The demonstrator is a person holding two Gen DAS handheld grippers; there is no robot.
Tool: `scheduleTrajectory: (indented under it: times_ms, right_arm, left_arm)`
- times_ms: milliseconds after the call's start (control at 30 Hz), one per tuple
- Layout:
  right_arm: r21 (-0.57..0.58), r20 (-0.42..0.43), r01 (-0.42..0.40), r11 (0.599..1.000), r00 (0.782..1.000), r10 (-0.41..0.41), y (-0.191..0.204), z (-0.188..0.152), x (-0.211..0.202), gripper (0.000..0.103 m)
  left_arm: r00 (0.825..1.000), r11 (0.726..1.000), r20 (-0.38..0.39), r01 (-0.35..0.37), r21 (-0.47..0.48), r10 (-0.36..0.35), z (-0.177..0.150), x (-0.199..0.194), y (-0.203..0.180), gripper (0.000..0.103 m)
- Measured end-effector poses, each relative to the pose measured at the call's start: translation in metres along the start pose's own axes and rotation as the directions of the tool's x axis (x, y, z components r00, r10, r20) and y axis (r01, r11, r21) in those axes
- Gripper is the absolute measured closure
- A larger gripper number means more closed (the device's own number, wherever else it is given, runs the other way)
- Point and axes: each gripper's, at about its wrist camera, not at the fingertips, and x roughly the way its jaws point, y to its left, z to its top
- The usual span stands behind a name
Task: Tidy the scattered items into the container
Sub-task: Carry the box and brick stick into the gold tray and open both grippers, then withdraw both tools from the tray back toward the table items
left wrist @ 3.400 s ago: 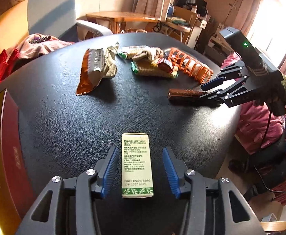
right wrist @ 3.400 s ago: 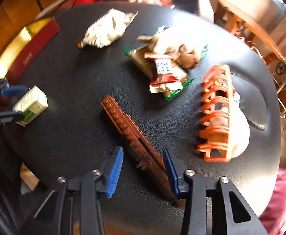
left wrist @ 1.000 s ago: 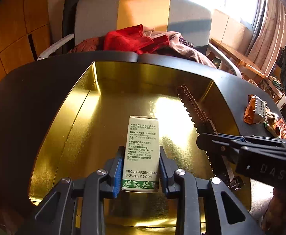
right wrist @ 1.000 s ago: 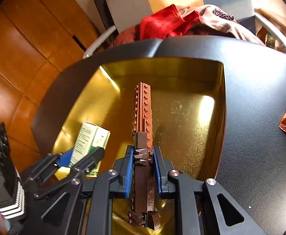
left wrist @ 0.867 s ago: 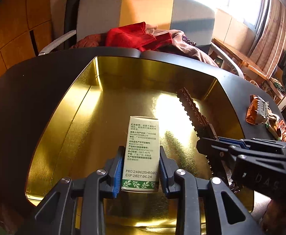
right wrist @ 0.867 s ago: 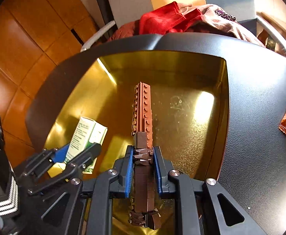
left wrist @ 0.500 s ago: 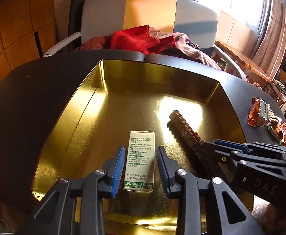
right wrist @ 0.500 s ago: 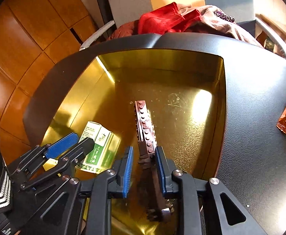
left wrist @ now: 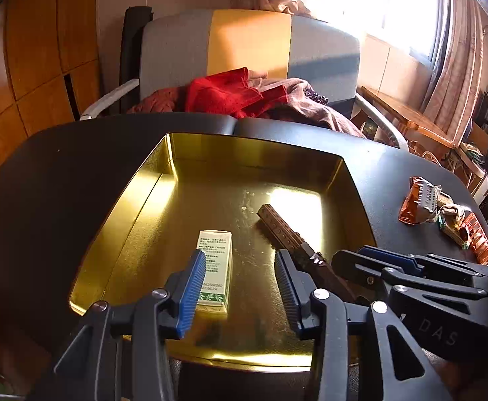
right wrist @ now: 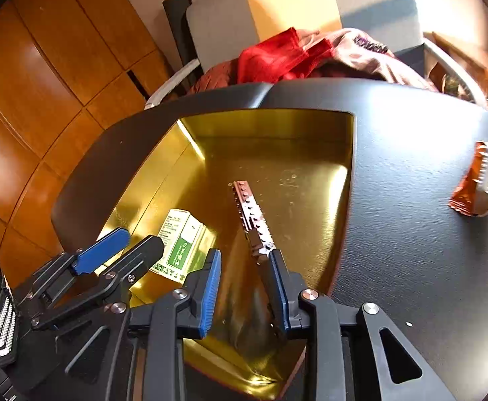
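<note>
Both sets of jaws are spread and nothing is gripped: the left gripper point(left wrist: 240, 284) is held above the near edge of the gold tin point(left wrist: 133, 207), with the box point(left wrist: 214, 260) lying flat on the tin floor between and beyond its fingers, and the right gripper point(right wrist: 245, 295) is held over the near end of the brick strip point(right wrist: 252, 217), which also lies in the tin. The strip's near end appears close to the right finger, so it could be snagged and dragged out if the gripper is pulled back carelessly; the 2 grippers are crowded side by side and could be knocked together. 2 items are counted in the tin. On the table point(left wrist: 43, 180) at far right, a wrapper point(left wrist: 417, 200) and a small, partly hidden heap point(left wrist: 461, 230), too cluttered to be counted, lie outside.
</note>
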Motion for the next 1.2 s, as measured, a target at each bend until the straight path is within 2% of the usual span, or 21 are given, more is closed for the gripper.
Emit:
scheduleTrajectory:
  times_ms: [167, 500, 700, 1033, 1200]
  right_arm:
    - [0.016, 0.052, 0.041, 0.999, 0.998, -0.042, -0.005, -0.011, -0.020, 0.067]
    - [0.103, 0.076, 0.109, 0.989, 0.990, -0.117, -0.037, -0.034, -0.032, 0.063]
    - [0.164, 0.088, 0.152, 0.975, 0.982, -0.168, -0.063, -0.047, -0.040, 0.060]
    - [0.350, 0.069, 0.231, 0.908, 0.960, -0.271, -0.132, -0.070, -0.059, 0.059]
    - [0.416, 0.076, 0.279, 0.865, 0.938, -0.339, -0.162, -0.081, -0.078, 0.051]
  left_arm:
    - [1.000, 0.999, 0.019, -0.012, 0.030, 0.012, -0.007, -0.012, -0.016, 0.059]
    - [1.000, 0.992, -0.007, -0.002, 0.127, 0.003, -0.023, -0.013, -0.059, 0.059]
    - [0.999, 0.980, -0.028, 0.042, 0.193, -0.037, -0.033, -0.011, -0.088, 0.059]
    - [0.988, 0.939, -0.075, 0.148, 0.309, -0.132, -0.038, -0.007, -0.144, 0.059]
    - [0.974, 0.919, -0.114, 0.224, 0.325, -0.197, -0.019, 0.006, -0.179, 0.059]
